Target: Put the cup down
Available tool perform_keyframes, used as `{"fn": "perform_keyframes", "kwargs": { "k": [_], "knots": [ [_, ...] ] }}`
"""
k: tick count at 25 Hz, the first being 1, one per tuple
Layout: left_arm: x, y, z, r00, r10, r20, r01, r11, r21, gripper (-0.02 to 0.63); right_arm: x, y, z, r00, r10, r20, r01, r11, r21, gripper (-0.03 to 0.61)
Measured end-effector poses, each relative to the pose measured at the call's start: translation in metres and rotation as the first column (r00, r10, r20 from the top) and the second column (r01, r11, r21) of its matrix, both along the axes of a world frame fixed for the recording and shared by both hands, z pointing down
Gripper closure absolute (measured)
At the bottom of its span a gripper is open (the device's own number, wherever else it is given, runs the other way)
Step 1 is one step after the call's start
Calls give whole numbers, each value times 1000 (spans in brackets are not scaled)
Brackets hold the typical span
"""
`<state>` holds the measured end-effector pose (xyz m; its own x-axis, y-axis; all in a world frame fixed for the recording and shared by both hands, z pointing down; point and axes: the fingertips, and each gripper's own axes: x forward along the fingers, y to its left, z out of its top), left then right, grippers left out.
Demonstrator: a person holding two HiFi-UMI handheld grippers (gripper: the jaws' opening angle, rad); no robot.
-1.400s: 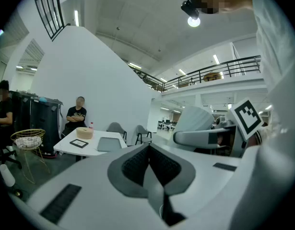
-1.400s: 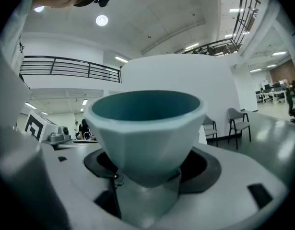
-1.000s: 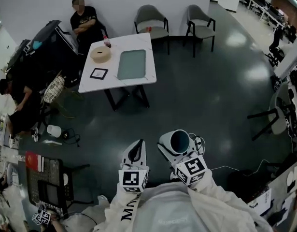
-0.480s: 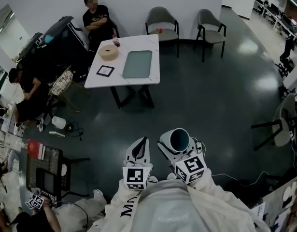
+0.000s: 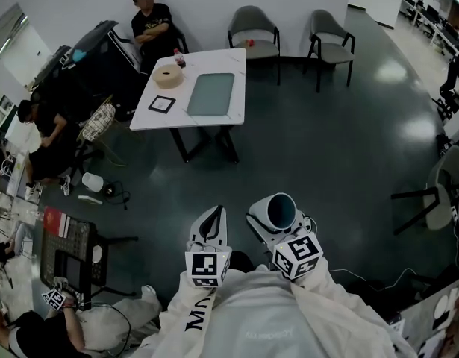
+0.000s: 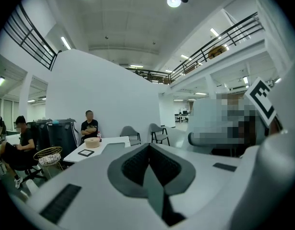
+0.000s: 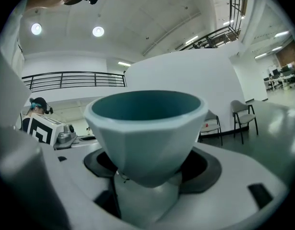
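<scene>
"Well short of the tabletop, over the dark floor, is that where the cup is?"

"Yes. It hangs in the air on the tabletop's near side, well apart from it, in the right tongs."

"How do they hold it?"

"The jaws stand wide and press on the cup's narrow lower part from both sides. The wide rim rises clear above them."

"Which way does it point?"

"Mouth up. Its long axis, base to rim, stands about upright, so the head view looks down into the teal inside. The outside is pale and faceted."

"And the left tongs?"

"Just beside the right ones, to their left, and also well short of the tabletop. Their jaws are closed together, pad against pad, with nothing between them."

"What lies on the tabletop?"

"A green mat near the middle, a black-framed square beside it, and a roll of tape toward the far corner. Two chairs stand beyond the tabletop's far edge, and a seated person is past the corner with the roll."
</scene>
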<state>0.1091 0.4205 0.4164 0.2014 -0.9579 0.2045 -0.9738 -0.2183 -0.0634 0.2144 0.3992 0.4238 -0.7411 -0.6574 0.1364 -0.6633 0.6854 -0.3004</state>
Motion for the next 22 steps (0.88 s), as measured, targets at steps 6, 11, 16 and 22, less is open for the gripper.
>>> {"fn": "perform_keyframes", "kwargs": {
  "k": [6, 11, 16, 22],
  "knots": [
    [3, -13, -2, 1000, 2, 5, -2, 1000, 9, 603, 4, -15, 0, 1000, 1, 8, -1, 1000, 2, 221],
    [4, -27, 1, 1000, 4, 10, -4, 1000, 22, 603, 3, -30, 3, 1000, 4, -6, -4, 1000, 3, 221],
    [-1, -42, 7, 1000, -3, -3, 3, 1000, 15, 603, -1, -43, 10, 1000, -6, -22, 6, 1000, -6, 221],
    [-18, -61, 16, 1000, -14, -13, 14, 1000, -5, 603, -17, -67, 16, 1000, -16, -26, 16, 1000, -27, 221]
  ]
}}
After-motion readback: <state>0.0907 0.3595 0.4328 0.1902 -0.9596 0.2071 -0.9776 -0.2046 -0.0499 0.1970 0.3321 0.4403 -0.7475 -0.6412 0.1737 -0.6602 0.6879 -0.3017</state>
